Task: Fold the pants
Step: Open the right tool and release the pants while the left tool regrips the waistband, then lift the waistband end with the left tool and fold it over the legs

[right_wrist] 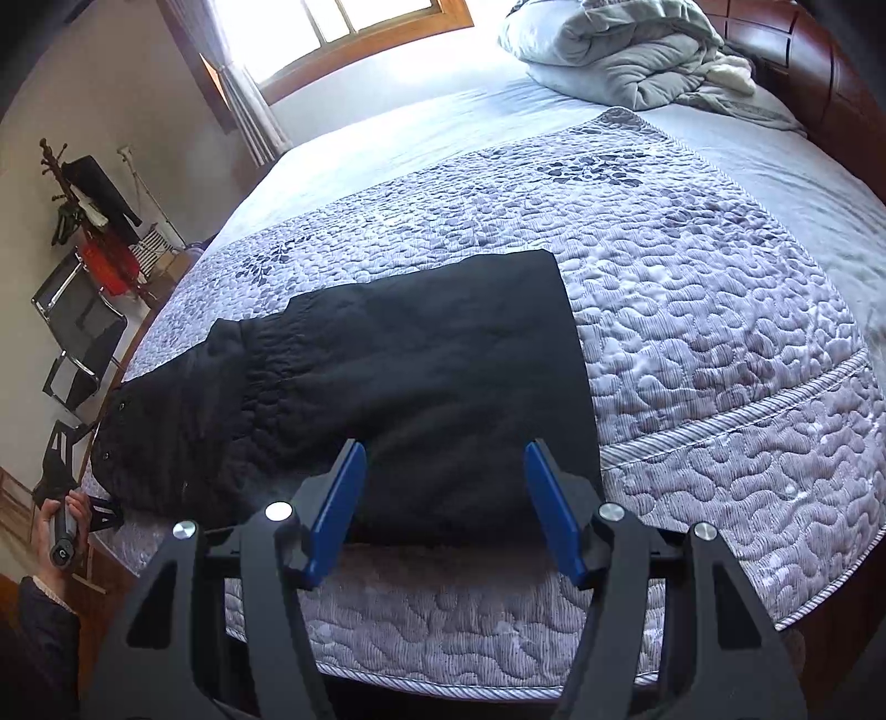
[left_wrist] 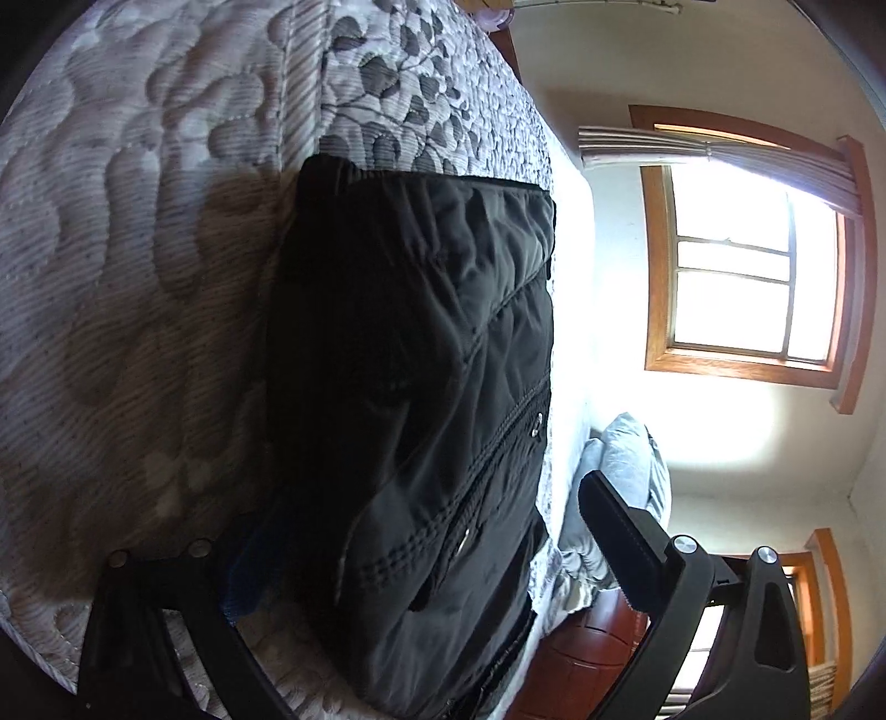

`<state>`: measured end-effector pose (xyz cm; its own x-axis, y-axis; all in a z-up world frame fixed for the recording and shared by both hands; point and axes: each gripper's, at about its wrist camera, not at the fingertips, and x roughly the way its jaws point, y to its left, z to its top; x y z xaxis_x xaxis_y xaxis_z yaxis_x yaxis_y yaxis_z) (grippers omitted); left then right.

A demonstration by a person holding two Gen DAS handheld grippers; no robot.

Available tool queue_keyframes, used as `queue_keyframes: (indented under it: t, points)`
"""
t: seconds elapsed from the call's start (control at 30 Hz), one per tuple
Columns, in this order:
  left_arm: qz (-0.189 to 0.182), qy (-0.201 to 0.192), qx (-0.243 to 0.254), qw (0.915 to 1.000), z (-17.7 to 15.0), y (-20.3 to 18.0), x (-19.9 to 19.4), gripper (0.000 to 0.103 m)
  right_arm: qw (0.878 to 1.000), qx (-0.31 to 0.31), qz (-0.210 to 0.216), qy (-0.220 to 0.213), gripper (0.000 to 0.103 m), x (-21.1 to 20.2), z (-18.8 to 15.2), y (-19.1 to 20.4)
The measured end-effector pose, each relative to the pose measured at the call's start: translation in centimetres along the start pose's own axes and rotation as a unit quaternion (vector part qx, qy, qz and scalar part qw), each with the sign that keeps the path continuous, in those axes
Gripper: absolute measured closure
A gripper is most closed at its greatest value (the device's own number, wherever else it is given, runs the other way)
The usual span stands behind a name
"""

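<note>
Black quilted pants lie folded across the grey patterned bedspread, waist end at the left, near the bed's edge. My right gripper hovers open over the pants' near edge, and its blue pads pinch nothing. In the left wrist view the pants fill the middle, with a zip pocket showing. My left gripper straddles their waist end with its jaws wide. One finger stands off the cloth and the other is half hidden beside it. A hand holds that gripper at the far left.
A crumpled grey duvet and a dark wooden headboard are at the far end of the bed. A bright window is in the wall beyond. A chair and a coat stand stand on the floor to the left.
</note>
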<state>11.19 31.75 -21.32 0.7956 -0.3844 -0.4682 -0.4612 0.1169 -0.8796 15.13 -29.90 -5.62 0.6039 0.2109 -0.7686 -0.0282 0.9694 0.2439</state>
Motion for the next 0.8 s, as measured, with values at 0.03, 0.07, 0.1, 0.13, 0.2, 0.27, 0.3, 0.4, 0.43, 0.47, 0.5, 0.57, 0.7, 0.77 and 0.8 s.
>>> queue_keyframes:
  t: [0.03, 0.07, 0.1, 0.13, 0.2, 0.27, 0.3, 0.4, 0.43, 0.47, 0.5, 0.57, 0.7, 0.77, 0.8]
  points:
    - [0.013, -0.003, 0.006, 0.9999, 0.0, -0.3, 0.2, 0.006, 1.0, -0.003, -0.001, 0.001, 0.042, 0.1, 0.0, 0.1]
    - [0.022, -0.006, 0.014, 0.9997, -0.1, -0.7, 0.3, 0.009, 1.0, -0.004, -0.002, 0.002, 0.042, 0.1, 0.0, 0.1]
    - [0.03, -0.007, 0.023, 0.9993, -0.1, -1.0, 0.6, 0.012, 1.0, -0.005, -0.003, 0.003, 0.042, 0.2, 0.0, 0.1]
    - [0.043, -0.007, 0.034, 0.9985, -0.1, -1.6, 0.9, 0.02, 1.0, -0.005, -0.003, 0.004, 0.042, 0.2, 0.0, 0.1]
    - [0.069, -0.004, 0.056, 0.996, -0.3, -2.2, 1.4, 0.033, 1.0, -0.002, -0.005, 0.005, 0.042, 0.3, 0.0, -0.1]
    - [0.093, -0.001, 0.075, 0.9929, -0.4, -2.7, 1.9, 0.043, 1.0, 0.003, -0.004, 0.006, 0.042, 0.4, 0.0, -0.4]
    - [0.096, -0.003, 0.081, 0.9921, -0.5, -2.9, 2.0, 0.047, 1.0, 0.006, -0.005, 0.007, 0.042, 0.4, 0.0, -0.5]
    - [0.103, -0.003, 0.09, 0.9906, -0.6, -3.6, 2.4, 0.063, 1.0, 0.007, -0.006, 0.007, 0.042, 0.4, -0.1, -0.6]
    - [0.107, -0.003, 0.095, 0.9897, -0.6, -3.9, 2.5, 0.068, 1.0, 0.006, -0.007, 0.007, 0.042, 0.4, -0.1, -0.7]
    - [0.107, -0.002, 0.099, 0.9893, -0.6, -4.2, 2.5, 0.077, 1.0, 0.006, -0.008, 0.006, 0.042, 0.4, -0.1, -0.7]
    - [0.108, -0.003, 0.105, 0.9886, -0.6, -4.7, 2.5, 0.081, 1.0, 0.007, -0.008, 0.005, 0.041, 0.4, -0.1, -0.8]
    - [0.116, -0.008, 0.119, 0.9861, -0.6, -5.9, 2.8, 0.084, 1.0, 0.01, -0.009, 0.004, 0.04, 0.4, -0.1, -0.9]
    - [0.101, -0.015, 0.119, 0.9877, -0.8, -6.6, 3.1, 0.085, 1.0, 0.017, -0.008, 0.002, 0.039, 0.3, -0.2, -1.3]
    - [0.106, -0.016, 0.129, 0.9859, -0.8, -7.0, 3.1, 0.086, 1.0, 0.019, -0.008, 0.0, 0.038, 0.1, -0.3, -1.5]
    - [0.104, -0.016, 0.13, 0.9859, -0.7, -7.1, 2.9, 0.087, 1.0, 0.02, -0.009, 0.0, 0.037, 0.1, -0.3, -1.6]
